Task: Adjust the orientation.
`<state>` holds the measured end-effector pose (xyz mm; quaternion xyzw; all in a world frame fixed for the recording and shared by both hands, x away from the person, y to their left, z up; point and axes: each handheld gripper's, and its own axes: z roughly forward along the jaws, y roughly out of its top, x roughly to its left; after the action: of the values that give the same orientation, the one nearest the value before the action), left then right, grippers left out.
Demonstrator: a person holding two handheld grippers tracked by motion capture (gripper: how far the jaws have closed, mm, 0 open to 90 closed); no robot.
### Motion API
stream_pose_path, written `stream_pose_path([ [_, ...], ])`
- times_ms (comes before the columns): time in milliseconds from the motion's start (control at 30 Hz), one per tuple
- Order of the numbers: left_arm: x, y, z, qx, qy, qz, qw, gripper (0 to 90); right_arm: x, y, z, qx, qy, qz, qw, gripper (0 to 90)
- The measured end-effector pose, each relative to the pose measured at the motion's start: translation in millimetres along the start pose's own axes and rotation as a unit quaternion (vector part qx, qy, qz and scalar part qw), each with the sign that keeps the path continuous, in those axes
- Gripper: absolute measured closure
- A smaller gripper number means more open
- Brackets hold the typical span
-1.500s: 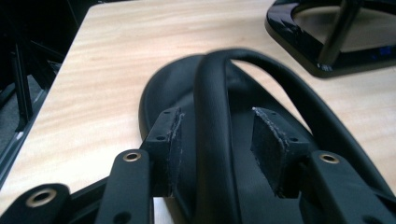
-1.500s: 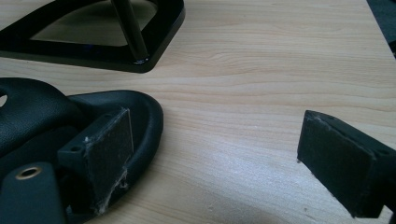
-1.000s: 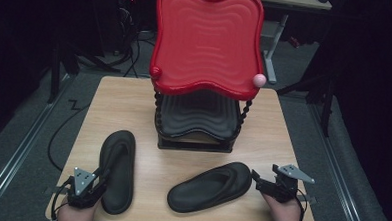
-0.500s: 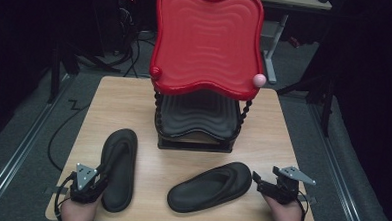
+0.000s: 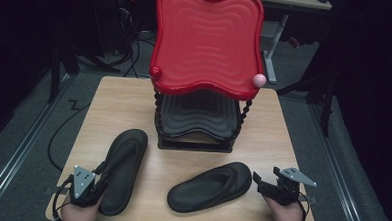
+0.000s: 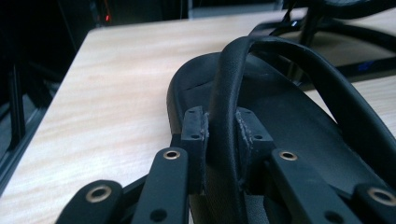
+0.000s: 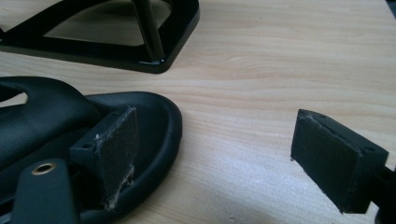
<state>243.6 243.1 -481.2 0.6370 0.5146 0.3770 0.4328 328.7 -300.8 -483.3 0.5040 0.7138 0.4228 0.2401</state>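
Table (image 5: pixel 129 102): two-tier rack (image 5: pixel 199 115), tiers empty

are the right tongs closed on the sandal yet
No. In the right gripper view the right tongs stand wide open, one pad over the sandal's rim and the other above bare table.

Light wood-grain table (image 5: pixel 114 102), rectangular, over grey floor (image 5: pixel 28 133). On it: two-tier rack (image 5: pixel 198 135) at back centre, black base frame flat on the tabletop, red wavy tray on top. Left black flip-flop (image 5: pixel 121 167) lies near front-left, running front to back. Right black flip-flop (image 5: pixel 210 186) lies front centre-right, angled. The two are well apart, both near the rack base.
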Motion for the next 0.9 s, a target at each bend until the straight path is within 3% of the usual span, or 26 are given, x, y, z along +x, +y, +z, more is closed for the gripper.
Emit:
stream_pose_path([
  [300, -14.4, 6.8, -27.5, -0.045, -0.019, 0.004, 0.9988, 76.2, 17.1, 9.4, -4.2, -0.031, 0.000, -0.018, 0.9993, 15.0],
  [533, -23.9, 10.0, -45.7, -0.076, -0.028, 0.001, 0.9967, 76.5, 35.2, 18.5, -4.0, -0.056, 0.018, -0.034, 0.9977, 18.7],
  [900, -47.1, 15.0, -40.6, -0.082, -0.059, 0.004, 0.9949, 77.1, 60.3, 21.9, -5.6, -0.065, 0.045, -0.045, 0.9958, 21.4],
])
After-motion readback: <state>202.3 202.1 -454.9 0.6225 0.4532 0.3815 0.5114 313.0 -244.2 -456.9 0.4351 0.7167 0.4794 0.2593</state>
